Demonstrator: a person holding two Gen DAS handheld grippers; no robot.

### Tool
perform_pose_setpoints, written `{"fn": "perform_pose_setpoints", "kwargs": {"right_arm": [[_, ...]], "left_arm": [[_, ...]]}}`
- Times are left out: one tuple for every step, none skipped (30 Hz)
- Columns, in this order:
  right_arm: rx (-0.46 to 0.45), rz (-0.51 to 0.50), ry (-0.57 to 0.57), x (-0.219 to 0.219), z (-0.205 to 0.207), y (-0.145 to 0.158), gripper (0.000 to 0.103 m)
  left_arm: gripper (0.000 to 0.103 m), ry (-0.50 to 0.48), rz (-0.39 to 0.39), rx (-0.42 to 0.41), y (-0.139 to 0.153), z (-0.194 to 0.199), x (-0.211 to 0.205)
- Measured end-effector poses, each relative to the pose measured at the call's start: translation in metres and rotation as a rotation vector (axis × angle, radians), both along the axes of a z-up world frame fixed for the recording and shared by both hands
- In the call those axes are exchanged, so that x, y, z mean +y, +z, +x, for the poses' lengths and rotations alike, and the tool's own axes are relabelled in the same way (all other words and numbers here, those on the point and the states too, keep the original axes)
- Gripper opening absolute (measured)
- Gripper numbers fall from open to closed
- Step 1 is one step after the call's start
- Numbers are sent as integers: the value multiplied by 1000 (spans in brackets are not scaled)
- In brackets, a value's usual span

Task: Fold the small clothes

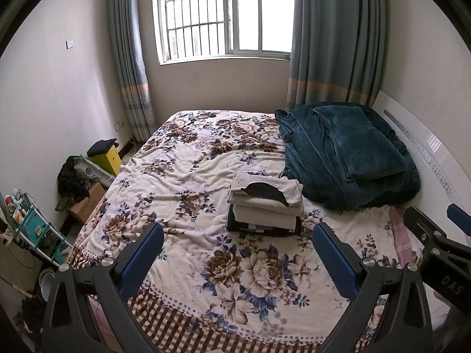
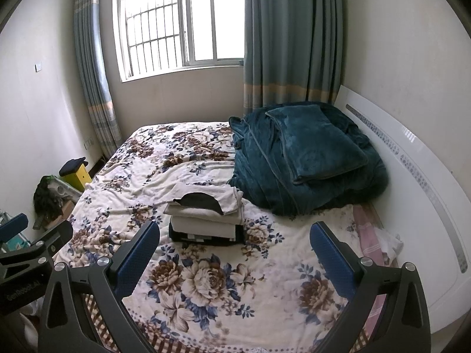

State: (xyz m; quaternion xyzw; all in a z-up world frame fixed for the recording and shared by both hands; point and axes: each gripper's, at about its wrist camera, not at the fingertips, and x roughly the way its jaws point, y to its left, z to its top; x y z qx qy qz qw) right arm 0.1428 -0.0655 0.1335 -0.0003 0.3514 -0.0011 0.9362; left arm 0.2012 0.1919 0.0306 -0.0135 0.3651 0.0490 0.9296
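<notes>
Folded clothes (image 1: 266,204): we see a neat stack on the flowered bedspread (image 1: 206,267), near the middle of the bed, cream pieces on top with a dark patch showing, a dark garment at the bottom.
Stack neighbours: the teal blanket heap (image 1: 350,153) sits just beside it toward the headboard side; we cannot tell whether the two touch.
Left gripper (image 1: 238,250): our blue pads stand wide apart, holding nothing, hovering above the bedspread short of the stack.
Right gripper (image 2: 235,250): likewise spread wide and empty, held alongside the left one, its pads framing the stack from the near side.
Loose cloth: a pink striped fabric with something white (image 2: 382,239) lies at the bed's edge by the white headboard (image 2: 418,182); we cannot tell whether it is a garment waiting to be folded.
Progress: we judge the folding largely done, since no unfolded piece lies in front of us.
Risk, toppling: the top cream piece overhangs the layers below, so a nudge from either finger could slide it off.
Risk, soft base: the bedspread is rumpled and yielding, so pressing down near the stack could tilt it.
Risk, snagging: open fingers passing low could catch a fold and drag it open.
Risk, collision: our two grippers sit close together, and a careless reach could knock one against the other.
</notes>
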Motion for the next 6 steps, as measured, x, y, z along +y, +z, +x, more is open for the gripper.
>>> {"fn": "perform_pose_setpoints", "kwargs": {"right_arm": [[1, 0, 0, 0, 0, 0, 103], [2, -1, 0, 0, 0, 0, 103], [1, -2, 0, 0, -1, -1, 103], [2, -3, 1, 1, 0, 1, 103], [2, -1, 0, 1, 0, 1, 103], [2, -1, -1, 1, 0, 1, 103]], "left_arm": [[103, 1, -4, 1, 0, 0, 0], [103, 1, -8, 2, 0, -1, 1], [103, 5, -7, 0, 0, -1, 0], [103, 11, -6, -3, 1, -2, 0], [103, 15, -6, -6, 2, -1, 0], [103, 16, -7, -6, 3, -2, 0]]}}
